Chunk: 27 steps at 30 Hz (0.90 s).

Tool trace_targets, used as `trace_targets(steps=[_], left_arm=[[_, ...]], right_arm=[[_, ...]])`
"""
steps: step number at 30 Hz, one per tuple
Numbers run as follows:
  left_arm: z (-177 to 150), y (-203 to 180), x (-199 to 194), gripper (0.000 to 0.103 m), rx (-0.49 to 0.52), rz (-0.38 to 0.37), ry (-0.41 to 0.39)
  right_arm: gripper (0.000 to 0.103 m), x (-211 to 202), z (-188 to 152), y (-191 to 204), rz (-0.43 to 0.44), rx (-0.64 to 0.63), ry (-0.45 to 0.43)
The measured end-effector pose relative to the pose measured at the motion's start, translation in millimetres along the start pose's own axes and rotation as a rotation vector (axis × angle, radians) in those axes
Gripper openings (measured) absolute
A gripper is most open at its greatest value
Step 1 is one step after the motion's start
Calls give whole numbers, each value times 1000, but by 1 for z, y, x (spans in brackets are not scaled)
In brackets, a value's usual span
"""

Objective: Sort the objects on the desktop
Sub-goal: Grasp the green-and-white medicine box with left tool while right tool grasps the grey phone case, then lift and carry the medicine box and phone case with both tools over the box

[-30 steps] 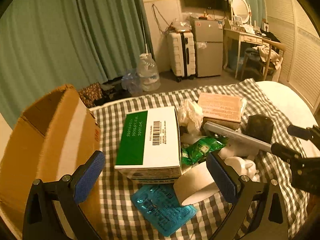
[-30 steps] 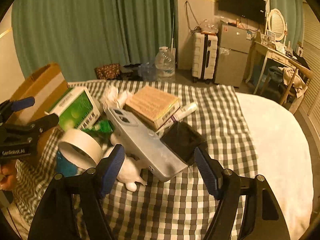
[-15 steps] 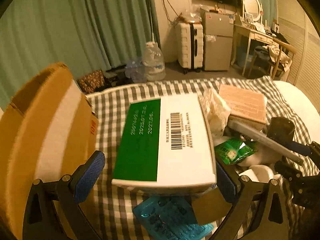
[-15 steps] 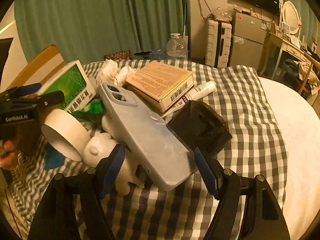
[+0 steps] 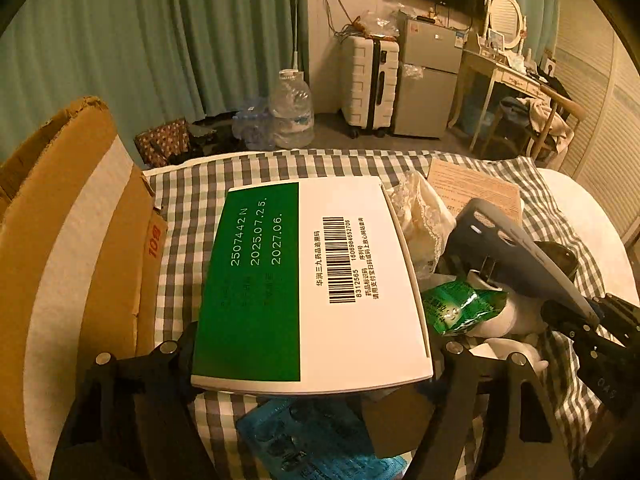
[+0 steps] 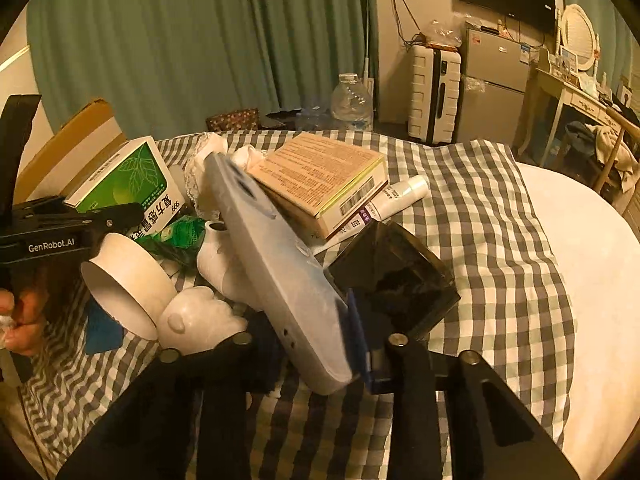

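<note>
Grippers have just been closing: left gripper (image 5: 312, 354) grasps the green-and-white cardboard medicine box (image 5: 308, 280), right gripper (image 6: 316, 356) clamps the grey plastic phone case (image 6: 276, 256); lift each straight up, clear of clutter.

Green-and-white medicine box (image 5: 312, 284): barcode face up, lying flat between the left gripper's (image 5: 312, 354) fingers, sides against both pads.
Grey phone case (image 6: 280, 268): tilted on edge, near end clamped between the right gripper's (image 6: 316, 356) fingers, far end resting on the tan box (image 6: 320, 176) ahead. Right of it, just past the fingertip, a black cube (image 6: 394, 276).
</note>
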<state>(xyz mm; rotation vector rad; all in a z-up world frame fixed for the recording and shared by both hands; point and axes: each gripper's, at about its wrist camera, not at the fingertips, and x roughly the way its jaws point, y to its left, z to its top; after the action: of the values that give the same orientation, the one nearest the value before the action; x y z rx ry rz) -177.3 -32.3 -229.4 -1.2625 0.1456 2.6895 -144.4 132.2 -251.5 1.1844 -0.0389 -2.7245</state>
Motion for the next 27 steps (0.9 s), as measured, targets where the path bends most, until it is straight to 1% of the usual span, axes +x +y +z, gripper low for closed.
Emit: trace_targets(steps=[2, 4, 5, 6, 8, 10, 16, 19, 21, 24, 27], left_arm=[[-1, 0, -6, 79, -2, 0, -11], [-1, -2, -13, 79, 9, 10, -27], [-1, -3, -17, 79, 13, 13, -35], [0, -3, -21, 79, 13, 13, -43], [0, -2, -31, 78, 11, 10, -60], [0, -1, -43, 78, 11, 8, -78], [-1, 3, -77, 78, 18, 8, -131], [-3, 5, -91, 78, 13, 26, -143], [-5, 7, -99, 78, 2, 17, -152], [-10, 10, -112, 78, -1, 15, -168], [-11, 15, -124, 78, -6, 10, -186]], right_arm=[[23, 0, 1, -2, 10, 16, 4], [18, -3, 1, -3, 2, 19, 1], [13, -5, 1, -3, -6, 15, 0], [11, -7, 2, -3, -9, 13, 3], [9, -10, 3, -3, 14, 38, 8], [9, -14, 2, -6, 38, 68, 14], [9, -45, 6, 5, 17, 71, -27], [9, -62, 7, 11, -5, 60, -51], [9, -70, 5, 15, -42, 63, -61], [9, -84, 2, 15, -40, 87, -65], [9, -102, 3, 23, -56, 79, -91]])
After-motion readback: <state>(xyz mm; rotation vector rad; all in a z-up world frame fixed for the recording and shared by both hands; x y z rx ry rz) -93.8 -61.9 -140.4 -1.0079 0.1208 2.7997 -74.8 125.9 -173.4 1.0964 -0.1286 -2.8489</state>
